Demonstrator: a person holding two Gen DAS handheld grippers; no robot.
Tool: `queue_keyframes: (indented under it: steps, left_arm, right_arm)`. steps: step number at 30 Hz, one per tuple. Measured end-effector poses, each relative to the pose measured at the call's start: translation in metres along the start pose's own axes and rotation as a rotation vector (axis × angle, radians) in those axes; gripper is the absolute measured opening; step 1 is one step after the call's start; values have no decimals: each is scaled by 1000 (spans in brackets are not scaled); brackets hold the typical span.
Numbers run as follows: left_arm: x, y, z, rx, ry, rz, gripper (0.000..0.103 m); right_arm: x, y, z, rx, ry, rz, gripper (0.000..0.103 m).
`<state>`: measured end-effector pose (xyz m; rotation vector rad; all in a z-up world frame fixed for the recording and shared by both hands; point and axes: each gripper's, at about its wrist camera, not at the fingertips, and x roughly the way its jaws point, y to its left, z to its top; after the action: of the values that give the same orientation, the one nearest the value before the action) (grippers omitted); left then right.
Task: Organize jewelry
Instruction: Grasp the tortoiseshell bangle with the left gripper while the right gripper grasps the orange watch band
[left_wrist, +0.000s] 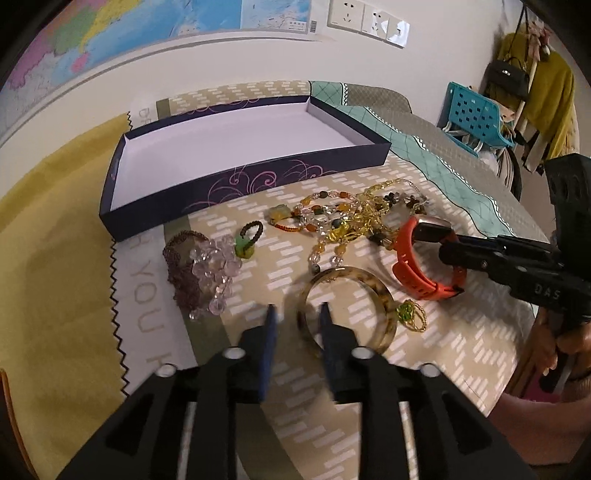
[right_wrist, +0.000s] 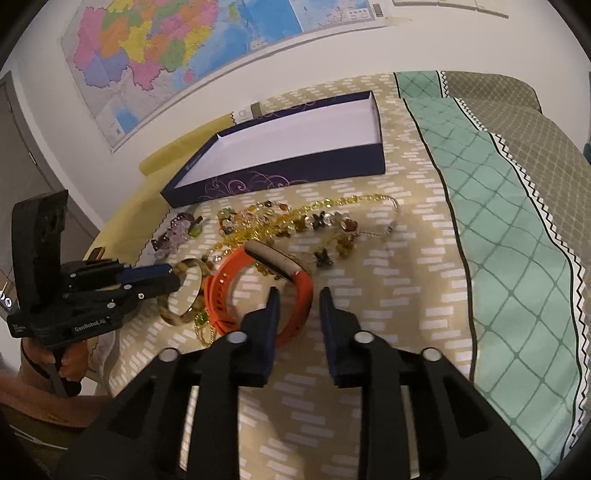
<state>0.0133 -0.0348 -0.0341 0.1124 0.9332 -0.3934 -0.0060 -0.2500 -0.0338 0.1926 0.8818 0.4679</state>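
Bangle (left_wrist: 354, 275), mottled amber and translucent, sits between parted fingers of left hand-held gripper (left_wrist: 298, 317).

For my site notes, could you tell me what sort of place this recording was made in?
Most likely a bedroom at home: the jewelry lies on a patterned bedspread, a wall map hangs behind, and bags and clothes hang in the corner.
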Motion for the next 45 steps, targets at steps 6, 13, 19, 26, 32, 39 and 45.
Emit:
queue_keyframes:
  steps: [6,13,19,26,32,39,45]
  left_arm:
    - [8,-13,2,100,-17,58,40]
    - [5,-10,2,95,-25,65,5]
    - [-4,6,6,10,-41,2,5]
    - [-24,25,18,-51,-91,-46,5]
    - [-21,32,20,-72,-80,-66,5]
    - [-12,36,18,-86,-58,-81,6]
    - [-19,44,29,-100,-78,-109,6]
  right_arm:
    - [0,5,-4,-21,15,-5,31]
    - [-2,2,2,-5,2,9,9]
    - [-11,9,15,-39,-25,4,7]
    - [-7,17,26,-98,-2,-9,5]
    - [6,19,20,-163,97,-53,32]
    - [14,22,15,-207,135,-75,7]
    - [-1,23,36,-191,70,-40,7]
